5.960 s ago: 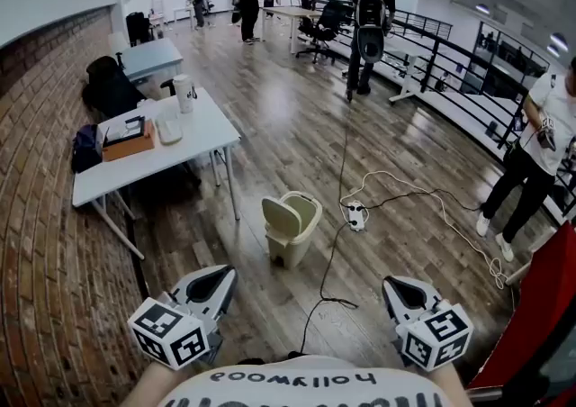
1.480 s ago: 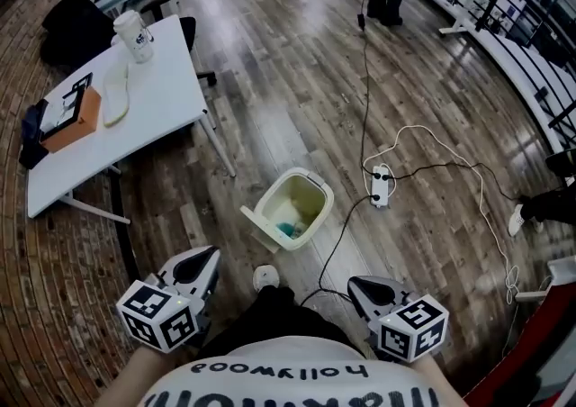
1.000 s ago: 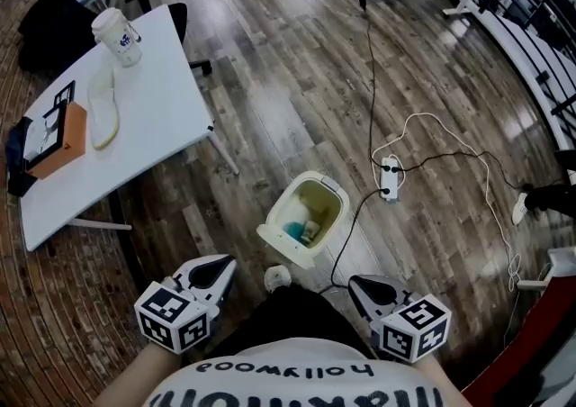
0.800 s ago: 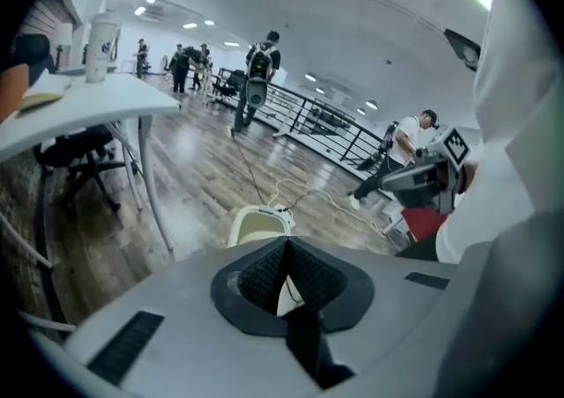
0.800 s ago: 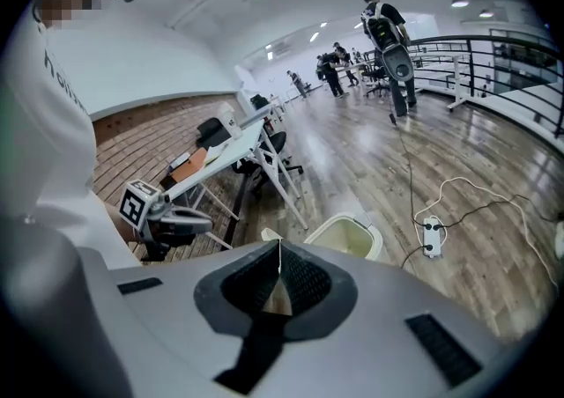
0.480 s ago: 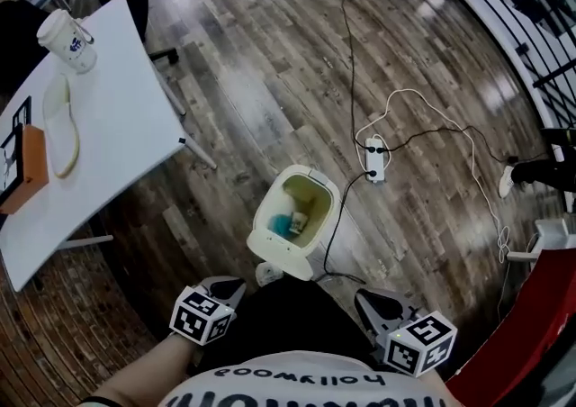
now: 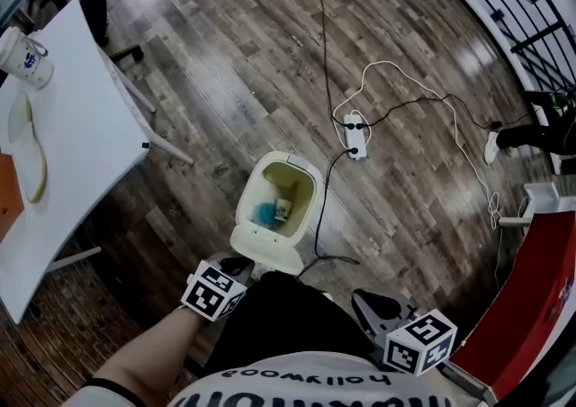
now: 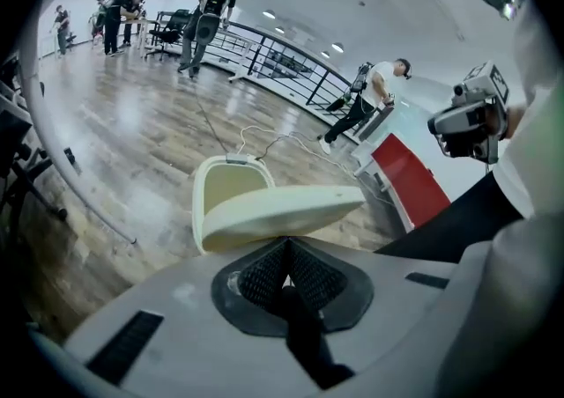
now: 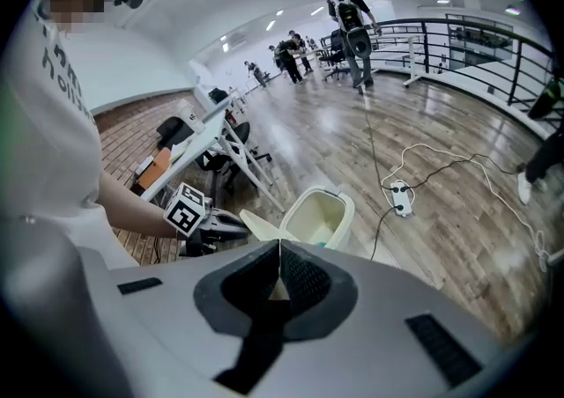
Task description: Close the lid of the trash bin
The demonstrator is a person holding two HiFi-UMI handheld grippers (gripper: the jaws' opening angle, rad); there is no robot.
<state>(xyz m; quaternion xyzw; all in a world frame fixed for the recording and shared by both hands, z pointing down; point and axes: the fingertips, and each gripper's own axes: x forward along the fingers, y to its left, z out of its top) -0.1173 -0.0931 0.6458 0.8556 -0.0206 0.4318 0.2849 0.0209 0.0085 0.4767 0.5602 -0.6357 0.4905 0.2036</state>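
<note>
Open trash bin [image 7: 290, 182] on the wooden floor [image 7: 225, 63], both grippers close to the person.
The bin's lid [image 7: 266, 248] stands raised at its near edge, with rubbish [image 7: 266, 213] showing inside. The left gripper [image 7: 238, 264] has its jaws pressed together, empty, with the tips right at the lid's lower left edge; whether they touch it I cannot tell. The right gripper [image 7: 359, 295] hangs further back, to the right of the bin and apart from it, jaws clenched on nothing. A white surface [image 7: 72, 153] stands to the left and a power strip [image 7: 353, 137] lies beyond the bin.
</note>
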